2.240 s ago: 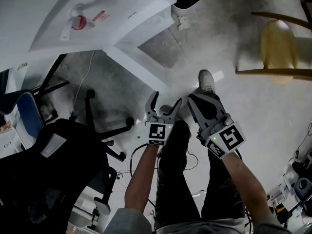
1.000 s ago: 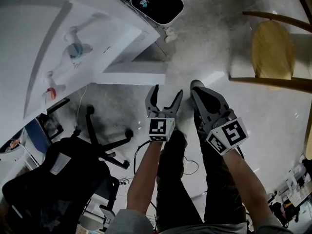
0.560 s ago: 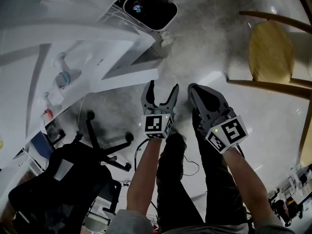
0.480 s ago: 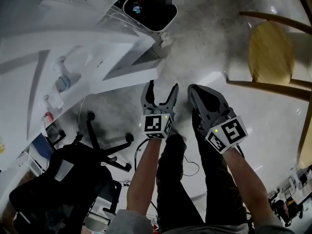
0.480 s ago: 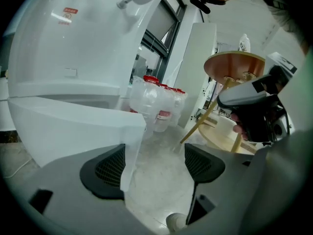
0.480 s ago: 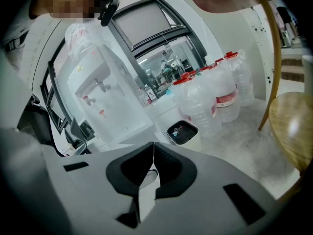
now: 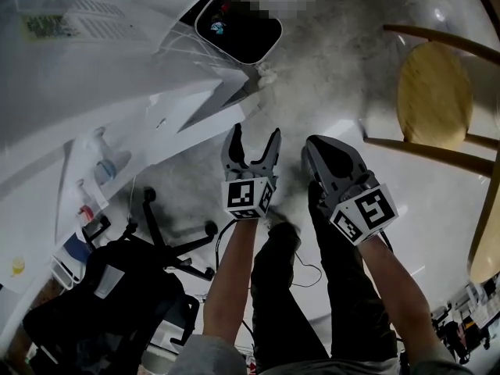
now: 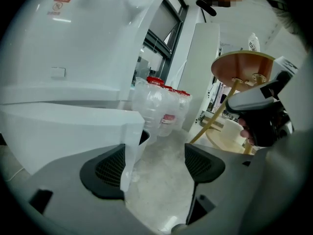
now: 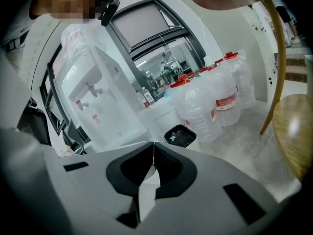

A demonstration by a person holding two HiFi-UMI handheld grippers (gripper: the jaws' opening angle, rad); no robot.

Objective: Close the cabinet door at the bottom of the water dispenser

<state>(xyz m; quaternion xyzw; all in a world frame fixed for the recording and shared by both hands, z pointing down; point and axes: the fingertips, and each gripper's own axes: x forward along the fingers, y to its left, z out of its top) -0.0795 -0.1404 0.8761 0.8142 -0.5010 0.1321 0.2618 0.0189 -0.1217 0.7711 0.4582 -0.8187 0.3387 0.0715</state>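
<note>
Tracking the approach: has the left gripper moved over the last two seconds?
Yes. The left gripper has gone forward, closer to the waste bin, open jaws now beside the cabinet door.

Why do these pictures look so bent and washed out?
Head view: the white dispenser glares, its edges smeared. Left gripper view: fisheye circle, dark corners, the left gripper soft up close. Right gripper view: window frames bow; bottles fairly clear.
</note>
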